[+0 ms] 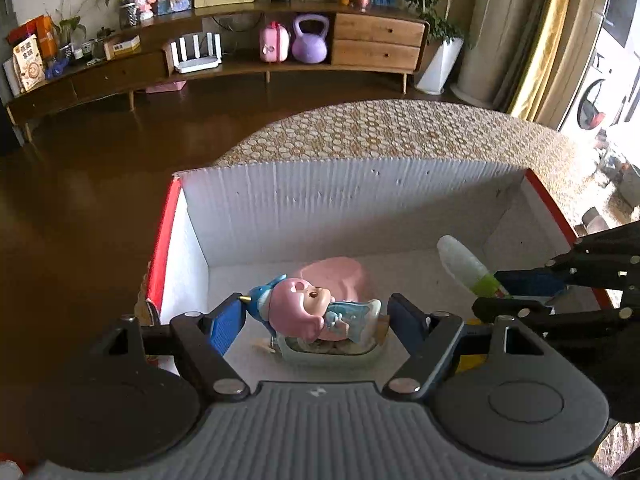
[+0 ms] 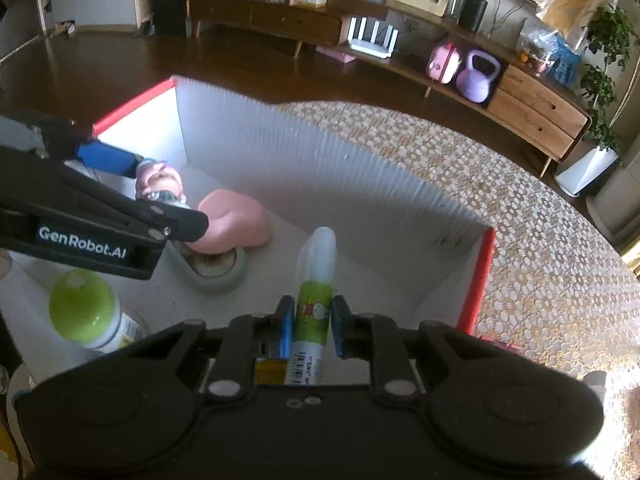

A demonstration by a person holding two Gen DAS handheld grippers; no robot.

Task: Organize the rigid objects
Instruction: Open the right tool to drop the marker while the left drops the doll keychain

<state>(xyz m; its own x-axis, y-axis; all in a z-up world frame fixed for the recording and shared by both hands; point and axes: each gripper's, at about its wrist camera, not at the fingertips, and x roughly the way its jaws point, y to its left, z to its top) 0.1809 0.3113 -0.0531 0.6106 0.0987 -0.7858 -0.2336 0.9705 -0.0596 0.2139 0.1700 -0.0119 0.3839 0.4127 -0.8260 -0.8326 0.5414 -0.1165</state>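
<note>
A white box with red edges (image 1: 280, 200) (image 2: 280, 148) stands on the patterned table. My left gripper (image 1: 316, 316) is open inside the box, its blue pads either side of a pink-haired doll figure (image 1: 308, 308) that lies on its round clear base; whether the pads touch it I cannot tell. The doll's head (image 2: 158, 178) shows behind the left gripper in the right wrist view. My right gripper (image 2: 312, 324) is shut on a white and green tube (image 2: 314, 280) (image 1: 464, 268), held over the box's right part. A pink rounded object (image 1: 340, 276) (image 2: 236, 220) lies behind the doll.
A green-capped bottle (image 2: 86, 312) stands in the box's near left part. The honeycomb-patterned table (image 1: 380, 132) (image 2: 540, 240) reaches past the box. A wooden sideboard (image 1: 376, 40) with a purple kettlebell (image 1: 310, 40) stands across the dark floor.
</note>
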